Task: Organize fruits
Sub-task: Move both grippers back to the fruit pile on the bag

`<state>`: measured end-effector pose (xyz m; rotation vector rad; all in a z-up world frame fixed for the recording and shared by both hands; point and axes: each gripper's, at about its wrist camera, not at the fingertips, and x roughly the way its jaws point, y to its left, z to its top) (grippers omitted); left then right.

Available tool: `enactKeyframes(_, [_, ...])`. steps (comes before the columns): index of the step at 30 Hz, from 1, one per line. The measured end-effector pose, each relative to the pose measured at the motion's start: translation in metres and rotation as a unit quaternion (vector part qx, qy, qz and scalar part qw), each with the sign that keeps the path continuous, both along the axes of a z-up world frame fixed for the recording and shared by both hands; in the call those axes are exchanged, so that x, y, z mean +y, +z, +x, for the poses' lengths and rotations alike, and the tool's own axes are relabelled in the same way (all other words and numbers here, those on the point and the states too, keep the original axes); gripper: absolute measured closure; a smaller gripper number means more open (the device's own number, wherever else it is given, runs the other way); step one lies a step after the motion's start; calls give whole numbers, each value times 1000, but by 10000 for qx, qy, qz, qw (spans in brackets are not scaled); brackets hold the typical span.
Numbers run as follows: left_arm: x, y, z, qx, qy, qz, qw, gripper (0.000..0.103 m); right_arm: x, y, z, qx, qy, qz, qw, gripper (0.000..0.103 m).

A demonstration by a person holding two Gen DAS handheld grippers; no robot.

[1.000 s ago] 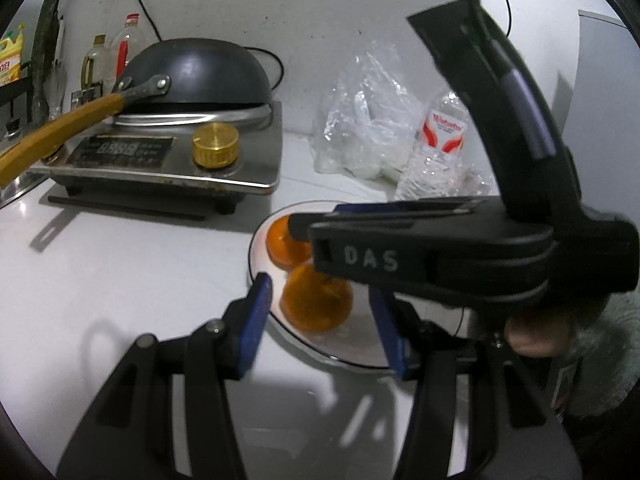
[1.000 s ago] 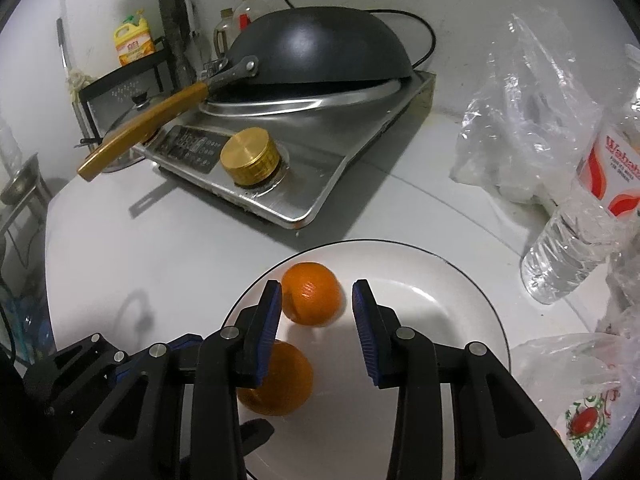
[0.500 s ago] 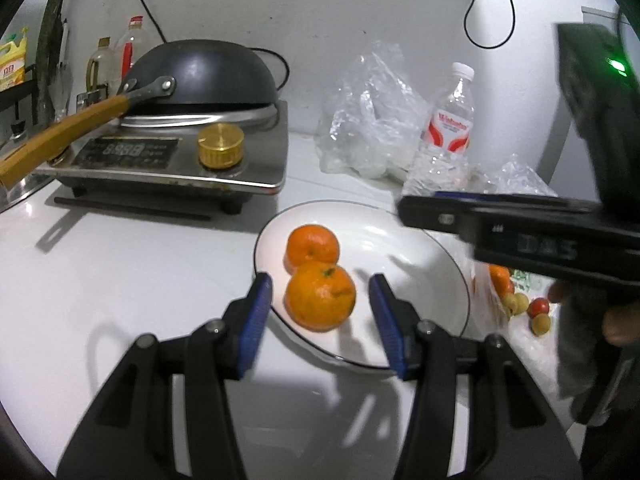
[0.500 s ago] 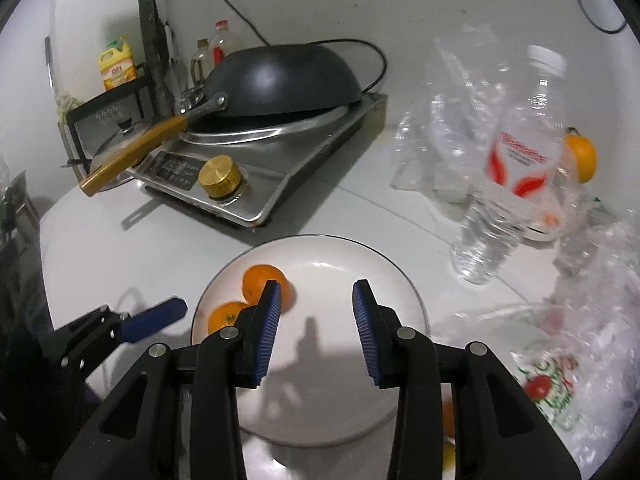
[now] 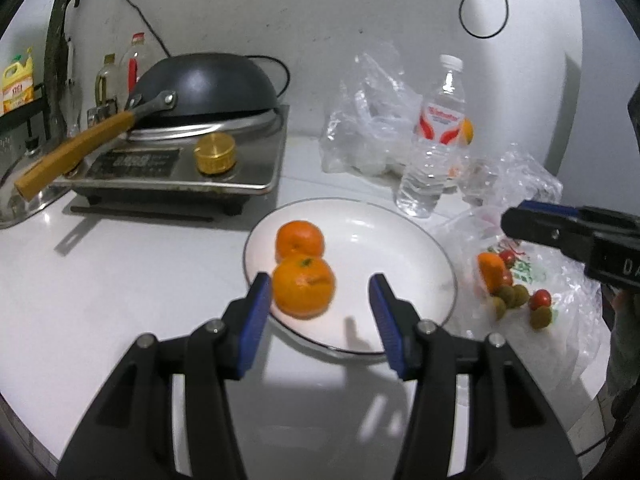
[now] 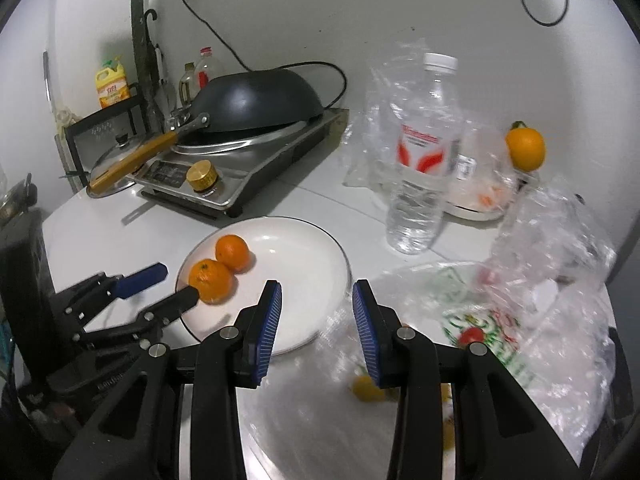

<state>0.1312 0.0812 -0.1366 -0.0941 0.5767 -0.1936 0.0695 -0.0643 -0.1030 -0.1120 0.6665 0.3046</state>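
Note:
A white plate (image 5: 404, 240) (image 6: 308, 256) holds two oranges, one behind (image 5: 300, 240) (image 6: 233, 252) and one in front (image 5: 303, 286) (image 6: 210, 280). My left gripper (image 5: 318, 304) (image 6: 178, 283) hovers open over the plate's near rim, with the front orange just beyond its left finger and nothing between the pads. My right gripper (image 6: 316, 320) (image 5: 560, 228) is open and empty. It hangs over the plate's right rim and the edge of a clear plastic bag (image 5: 560, 280) (image 6: 520, 320). The bag holds an orange (image 5: 492, 270), small greenish fruits (image 5: 512, 296) and red tomatoes (image 5: 540, 299) (image 6: 472, 336).
An induction cooker with an upturned black wok (image 5: 208, 84) (image 6: 256, 100) stands at the back left, its wooden handle sticking out left. A water bottle (image 5: 434, 148) (image 6: 424, 152) and crumpled bags stand behind the plate. Another orange (image 6: 525, 148) sits at the back right.
My right gripper has swung right, from over the oranges on the plate to the plate's right rim and the fruit bag. My left gripper has hardly shifted.

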Motion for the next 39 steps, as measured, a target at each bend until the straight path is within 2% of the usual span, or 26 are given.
enactKeyframes(3, [-12,7,-5,-65,-76,29,9999,46,-15,-1,-9,-26,-65,-4,10000,64])
enactKeyframes(5, [-20,11,-8,-118,-122,26,9999,37,-26,-1,-14,-53,-116,-17,9999,64])
enactKeyframes(14, [-70,23,-20,-206,-522,214,9982,36,-76,-8,-32,-74,-381,13,9992,64])
enactKeyframes(26, [-128,21,-22,-138,-891,601,9941,36,-135,-31,-43,30,-654,126,9978,64])
enactKeyframes(34, [-159,12,-15,-8,-1114,814,9904,36,-150,-52,-36,277,-516,220,9980,65])
enactKeyframes(39, [-176,5,-13,104,-1305,859,9877,37,-149,-61,-27,422,-358,236,9982,69])
